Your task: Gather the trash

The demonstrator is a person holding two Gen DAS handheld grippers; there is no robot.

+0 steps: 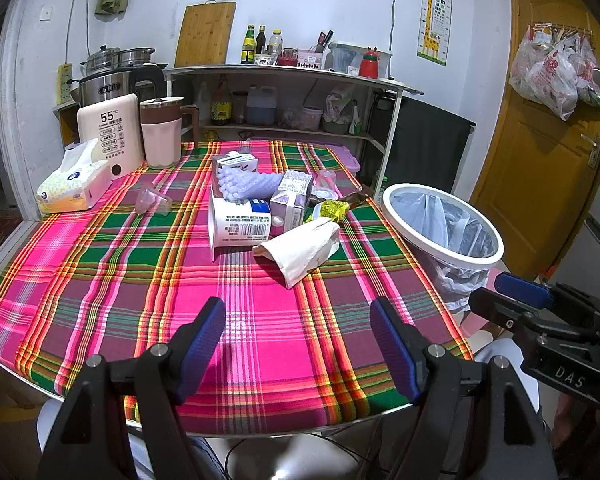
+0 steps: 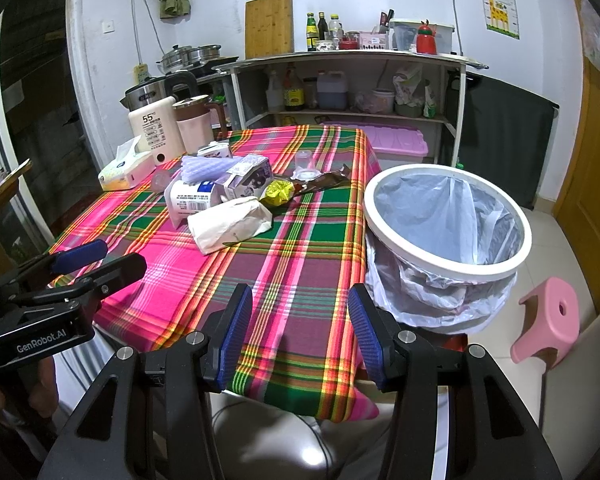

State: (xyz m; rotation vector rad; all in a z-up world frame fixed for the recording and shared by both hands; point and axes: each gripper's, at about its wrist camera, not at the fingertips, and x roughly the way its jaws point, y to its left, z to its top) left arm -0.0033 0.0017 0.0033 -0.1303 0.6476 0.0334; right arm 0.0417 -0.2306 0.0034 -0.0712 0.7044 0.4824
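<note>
Pink-and-green plaid cloth covers the table (image 1: pixel 260 320), which fills most of both views. Just off its right edge stands the white-rimmed bin (image 2: pixel 448 264), lined with a clear bag and tilted so its mouth faces the table. The left gripper (image 1: pixel 298 344) hangs above the near edge of the cloth with its blue pads spread wide and nothing between them, touching nothing. The right gripper (image 2: pixel 300 332) is likewise wide and empty, over the near right corner, just beside the bin. The trash lies heaped at the middle of the table, well apart from both grippers. Nearest is a white paper bag (image 1: pixel 300 250), lying flat with its long axis running from near-left to far-right toward the bin. Behind it a white tub (image 1: pixel 240 220) lies on its side, its wide rim to the left. A purple carton (image 1: pixel 290 204) leans beside it, with lilac foam netting (image 1: pixel 248 184) draped across the top of the pile. A crumpled yellow wrapper (image 1: pixel 332 210) and a brown wrapper (image 2: pixel 324 182) lie toward the right edge. A small clear cup (image 1: pixel 152 200) lies apart on the left.
</note>
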